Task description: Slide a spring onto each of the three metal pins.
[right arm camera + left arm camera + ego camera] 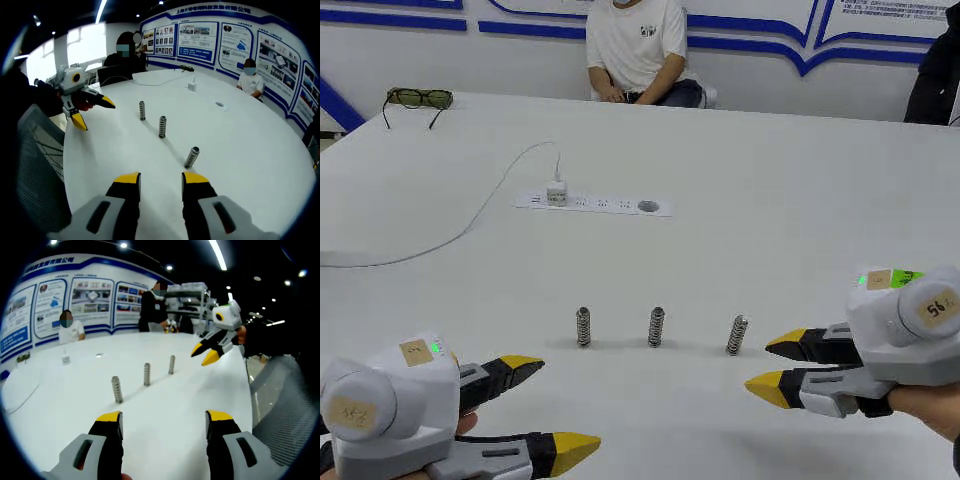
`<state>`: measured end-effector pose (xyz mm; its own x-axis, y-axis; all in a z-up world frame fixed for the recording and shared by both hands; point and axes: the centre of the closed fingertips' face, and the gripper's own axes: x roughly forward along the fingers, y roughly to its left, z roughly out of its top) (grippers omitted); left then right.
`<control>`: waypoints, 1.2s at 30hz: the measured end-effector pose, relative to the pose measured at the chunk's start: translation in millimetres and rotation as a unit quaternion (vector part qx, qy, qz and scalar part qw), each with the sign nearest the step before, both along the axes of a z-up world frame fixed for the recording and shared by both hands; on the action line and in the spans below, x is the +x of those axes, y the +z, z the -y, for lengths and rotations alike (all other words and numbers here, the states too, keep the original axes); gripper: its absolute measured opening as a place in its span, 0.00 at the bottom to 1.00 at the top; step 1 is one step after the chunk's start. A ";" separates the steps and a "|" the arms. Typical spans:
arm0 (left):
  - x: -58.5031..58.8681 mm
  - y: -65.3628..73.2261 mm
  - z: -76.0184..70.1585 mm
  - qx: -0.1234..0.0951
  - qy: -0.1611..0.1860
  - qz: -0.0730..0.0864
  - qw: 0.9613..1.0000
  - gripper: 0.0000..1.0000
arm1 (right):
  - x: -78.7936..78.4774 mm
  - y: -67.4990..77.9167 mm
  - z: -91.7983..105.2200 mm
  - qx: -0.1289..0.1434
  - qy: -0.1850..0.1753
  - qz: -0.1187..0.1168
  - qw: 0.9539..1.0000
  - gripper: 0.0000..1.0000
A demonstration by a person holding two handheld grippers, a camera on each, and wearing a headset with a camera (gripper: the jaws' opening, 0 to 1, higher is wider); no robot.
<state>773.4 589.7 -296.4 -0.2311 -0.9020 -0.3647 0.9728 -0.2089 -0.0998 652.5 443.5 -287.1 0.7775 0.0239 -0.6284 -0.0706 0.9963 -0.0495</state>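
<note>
Three springs [583,326] [656,326] [737,334], two claws [570,402] [758,366], one power strip [592,204], one charger [557,192] and one pair of glasses [418,98] on the counter [770,220]; two other people [635,45] [935,70] beyond.

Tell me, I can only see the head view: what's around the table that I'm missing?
Observer: A grey mesh chair stands just off the edge of the table.
Operator: Cool! What's on the walls?
Observer: Rows of blue-framed posters hang behind the person in white.
Operator: Is anybody else there?
Observer: Yes, a person in dark clothes is at the table beyond the left gripper.
</note>
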 end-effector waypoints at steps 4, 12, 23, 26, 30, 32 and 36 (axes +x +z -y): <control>-0.3 -0.6 0.6 0.000 0.000 -0.001 1.000 0.69 | -7.1 -0.5 4.8 0.000 -0.011 0.015 1.000 0.39; 0.6 -2.3 1.8 0.002 0.004 -0.005 1.000 0.69 | -18.7 -2.0 9.0 0.007 -0.029 0.046 0.998 0.49; 0.1 -7.6 2.7 0.005 0.007 -0.011 1.000 0.71 | -23.3 -1.6 13.0 -0.001 -0.049 0.081 0.996 0.59; 0.8 -7.8 2.8 0.005 0.009 -0.012 1.000 0.71 | -22.6 -0.7 13.9 -0.004 -0.052 0.084 0.995 0.60; 1.8 -8.7 2.6 0.004 0.012 -0.015 1.000 0.71 | -21.6 -0.4 13.6 -0.004 -0.052 0.088 0.995 0.61; 2.3 -9.5 2.3 0.004 0.014 -0.016 1.000 0.72 | -21.2 -1.0 12.7 -0.002 -0.052 0.089 0.995 0.61; 4.4 -12.9 1.0 0.006 0.018 -0.019 1.000 0.72 | -20.6 -1.5 11.6 0.001 -0.052 0.090 0.995 0.61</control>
